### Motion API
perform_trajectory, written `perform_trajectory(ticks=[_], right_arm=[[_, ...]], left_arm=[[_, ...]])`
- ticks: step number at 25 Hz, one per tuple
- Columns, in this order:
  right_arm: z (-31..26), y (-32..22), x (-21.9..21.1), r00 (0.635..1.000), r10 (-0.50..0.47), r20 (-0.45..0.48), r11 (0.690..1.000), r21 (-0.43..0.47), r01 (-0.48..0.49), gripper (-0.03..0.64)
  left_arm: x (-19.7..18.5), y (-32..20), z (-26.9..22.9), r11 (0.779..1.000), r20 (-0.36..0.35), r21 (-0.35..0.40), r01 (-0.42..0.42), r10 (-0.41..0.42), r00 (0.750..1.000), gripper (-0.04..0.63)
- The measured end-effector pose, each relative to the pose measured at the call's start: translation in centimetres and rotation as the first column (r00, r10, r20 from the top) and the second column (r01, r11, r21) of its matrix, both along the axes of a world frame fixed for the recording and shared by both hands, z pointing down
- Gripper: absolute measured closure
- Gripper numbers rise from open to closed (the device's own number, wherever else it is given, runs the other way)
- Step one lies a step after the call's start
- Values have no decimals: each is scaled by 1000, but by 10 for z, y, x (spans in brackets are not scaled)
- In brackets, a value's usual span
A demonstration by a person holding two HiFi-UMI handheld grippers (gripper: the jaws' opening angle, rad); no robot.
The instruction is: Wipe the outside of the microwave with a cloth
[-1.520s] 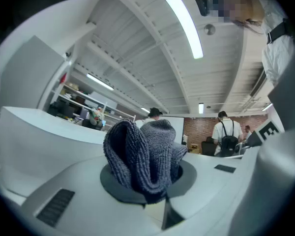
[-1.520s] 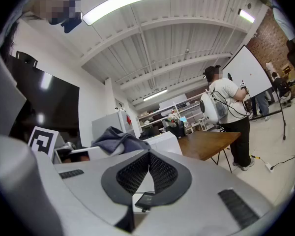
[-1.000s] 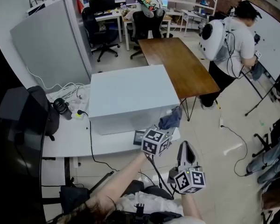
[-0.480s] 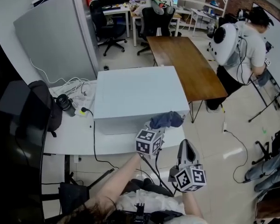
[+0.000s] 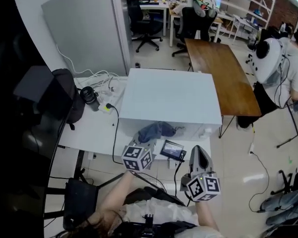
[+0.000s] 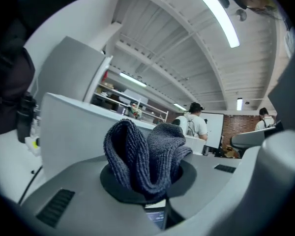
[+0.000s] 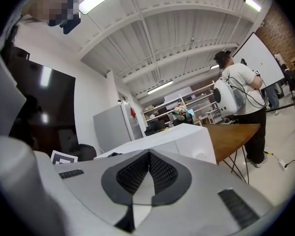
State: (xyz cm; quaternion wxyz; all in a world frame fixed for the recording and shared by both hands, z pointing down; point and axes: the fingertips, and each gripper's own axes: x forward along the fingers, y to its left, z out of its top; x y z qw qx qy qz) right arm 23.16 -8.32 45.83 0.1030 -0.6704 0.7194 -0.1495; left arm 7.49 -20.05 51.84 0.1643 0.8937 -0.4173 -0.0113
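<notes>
The white microwave [image 5: 169,100] stands on a white table [image 5: 89,133]. A dark blue knitted cloth [image 5: 156,131] is pressed against the lower front face, left of its middle. My left gripper [image 5: 150,142] is shut on that cloth; in the left gripper view the bunched cloth [image 6: 145,154] bulges out between the jaws, with the microwave's pale wall [image 6: 73,127] right behind it. My right gripper [image 5: 198,152] hangs lower and to the right, away from the table, shut with nothing in it. In the right gripper view, the microwave [image 7: 174,137] lies beyond its closed tips [image 7: 148,155].
A small device with a screen [image 5: 172,149] lies at the table edge below the microwave. A black bag [image 5: 64,98], a black cylinder [image 5: 89,95] and cables sit to the left. A wooden table [image 5: 223,73] and a person with a white backpack [image 5: 280,58] are at the right.
My left gripper has dragged the cloth leftward along the microwave's front, from the right corner to left of the middle. The head view has swung. My right gripper has stayed put.
</notes>
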Motion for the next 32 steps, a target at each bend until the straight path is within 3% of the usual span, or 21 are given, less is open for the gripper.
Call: perform_trajectory(ticks=[3,7,10,12,16,18,20,23,27,29,32], right_arm=[[-1,-7,-14,999,-51,4,999,1,51,617],[1,-11,-30,995,-102,10,995,-12,103,617],[1,-12,-34,993,-117,19,993,-12,117,617],[0,-13,-36,992,-120,26,993,-7,120,617],[3,-7,-20,997,-75,19,997,-12,75,617],[8,1,1,1000,-18,12,1000,-24,18,617],[15,13,28,998,55,9,998,-43,-55,617],[23,35,69,985,171,8,984,-60,-170,617],[22,64,105,961,277,-3,959,-60,-277,617],[19,76,115,950,312,-7,948,-57,-312,617],[15,92,123,938,345,-15,937,-53,-346,617]], left_arm=[[-63,-8,9,987,-3,-31,155,-155,988,543],[-135,-16,12,942,-18,-40,335,-335,942,543],[-162,-17,14,917,-23,-48,397,-398,917,543],[-161,-13,11,922,-37,-57,383,-385,922,543],[-106,16,-1,973,-66,-44,227,-230,971,542],[-59,36,-7,995,-64,-22,102,-103,993,543],[-3,53,-10,999,-64,-9,-48,48,997,542],[81,75,-8,967,-72,-4,-256,255,964,541],[172,100,4,888,-30,-4,-460,459,888,541],[206,105,17,861,-13,-28,-508,508,861,541],[238,98,37,855,-2,-83,-512,514,858,542]])
